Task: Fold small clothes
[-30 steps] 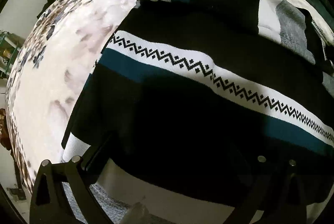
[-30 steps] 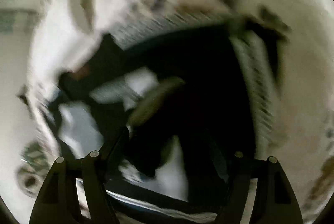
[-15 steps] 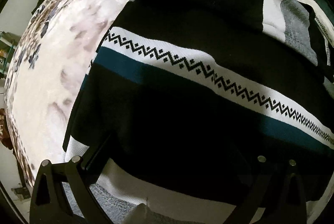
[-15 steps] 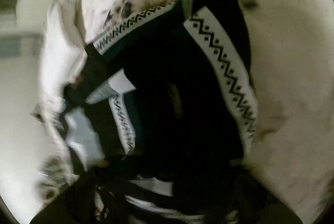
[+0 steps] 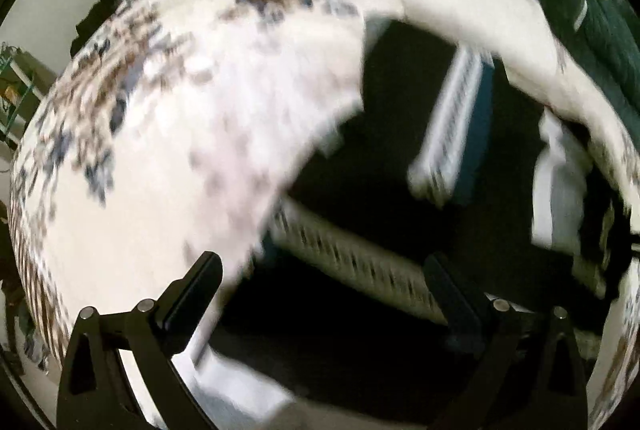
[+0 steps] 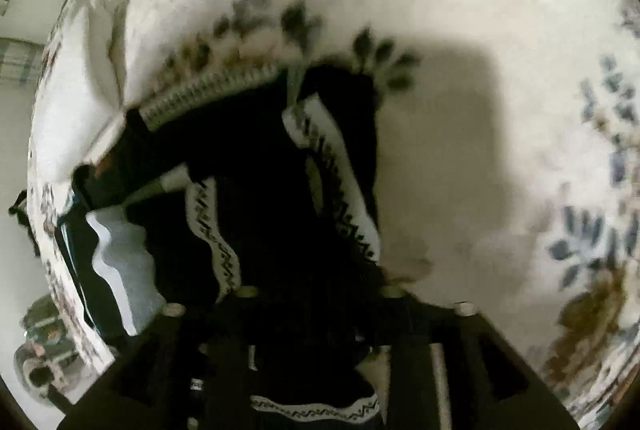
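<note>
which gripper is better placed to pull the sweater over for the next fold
Right, probably: the right gripper has the sweater bunched between its fingers, though its jaws are opening. The left gripper is wide open above it, holding nothing.

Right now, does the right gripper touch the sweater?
Touching. The right wrist view shows the sweater bunched up between the fingers of the right gripper, whose jaws are opening; its patterned hem lies against them.
</note>
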`<state>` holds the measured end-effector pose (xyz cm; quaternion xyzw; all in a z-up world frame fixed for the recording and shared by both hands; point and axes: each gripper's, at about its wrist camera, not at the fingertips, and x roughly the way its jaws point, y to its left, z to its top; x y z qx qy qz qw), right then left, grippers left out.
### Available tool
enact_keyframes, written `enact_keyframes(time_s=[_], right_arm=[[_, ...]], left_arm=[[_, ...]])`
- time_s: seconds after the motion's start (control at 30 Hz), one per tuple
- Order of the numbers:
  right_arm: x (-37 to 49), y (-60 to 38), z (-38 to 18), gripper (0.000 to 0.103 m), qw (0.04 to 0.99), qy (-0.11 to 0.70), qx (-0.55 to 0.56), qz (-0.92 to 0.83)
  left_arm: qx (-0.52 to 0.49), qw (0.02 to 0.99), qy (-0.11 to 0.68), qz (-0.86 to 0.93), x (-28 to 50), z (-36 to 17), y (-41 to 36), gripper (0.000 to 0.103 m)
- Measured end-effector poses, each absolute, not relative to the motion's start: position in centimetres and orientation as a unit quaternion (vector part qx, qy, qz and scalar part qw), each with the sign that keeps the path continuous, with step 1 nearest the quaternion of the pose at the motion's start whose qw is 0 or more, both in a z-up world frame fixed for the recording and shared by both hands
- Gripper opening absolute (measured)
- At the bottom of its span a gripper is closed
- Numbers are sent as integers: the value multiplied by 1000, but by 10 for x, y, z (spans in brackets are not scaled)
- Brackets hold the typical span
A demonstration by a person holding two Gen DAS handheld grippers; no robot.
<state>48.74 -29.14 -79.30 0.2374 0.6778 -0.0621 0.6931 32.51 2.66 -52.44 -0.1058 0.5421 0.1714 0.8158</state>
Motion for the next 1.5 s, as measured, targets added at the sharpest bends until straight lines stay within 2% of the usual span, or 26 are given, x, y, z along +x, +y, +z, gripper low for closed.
enact_keyframes(time_s=[0.13,0.2,0.23,0.27,0.33,0.37,0.4,0.63,0.67,0.7,0.73,0.77,0.9,1.0,1.07,1.13,1.17,1.2,1.23,1.27,1.3,1.5], right_arm=[[502,-258,-750,40,723,650,231,-31],[519,-219,-741,49,726,652,220,19],[530,-196,-738,49,724,653,216,49],[541,-169,-737,49,723,654,207,80],[567,-106,-738,49,718,658,175,145],[577,-81,-741,49,715,658,161,170],[592,-48,-745,49,708,660,146,204],[638,109,-787,49,630,710,49,311],[639,120,-791,45,622,715,33,318],[638,131,-793,16,626,710,9,322],[638,137,-790,3,638,699,-1,324],[641,142,-787,3,650,691,4,317],[660,120,-786,3,690,672,55,262],[664,119,-802,3,672,696,64,242],[668,105,-805,8,651,715,103,233],[665,81,-789,28,661,703,146,220],[660,64,-781,47,667,693,167,216],[652,41,-769,58,673,683,193,209],[640,17,-757,60,676,677,212,198],[627,-4,-749,60,678,673,227,186],[610,-34,-739,60,680,670,245,171],[507,-209,-707,60,693,655,298,38]], left_arm=[[-134,828,523,151,362,-532,67,103],[-171,827,522,124,377,-541,87,103],[-195,825,518,109,383,-547,96,103],[-215,826,513,94,385,-551,99,98],[-236,829,502,71,385,-556,101,66],[-240,828,503,58,386,-560,103,28],[-249,826,504,40,385,-562,101,9],[-270,827,492,2,364,-572,102,8],[-275,827,491,1,362,-573,103,8],[-281,826,489,-1,361,-574,105,8],[-285,825,488,-2,360,-574,106,8],[-286,826,486,-3,359,-574,106,8],[-298,825,481,-4,360,-579,113,8],[-307,819,485,-8,362,-579,116,9],[-305,814,495,-3,364,-576,119,12],[-295,812,504,7,365,-567,123,12],[-267,820,505,29,365,-557,124,15],[-249,825,505,41,365,-551,125,34],[-233,830,504,48,365,-544,127,51],[-215,837,500,57,365,-535,130,88],[-205,840,497,65,364,-528,132,102],[-182,861,463,104,346,-490,134,102]])
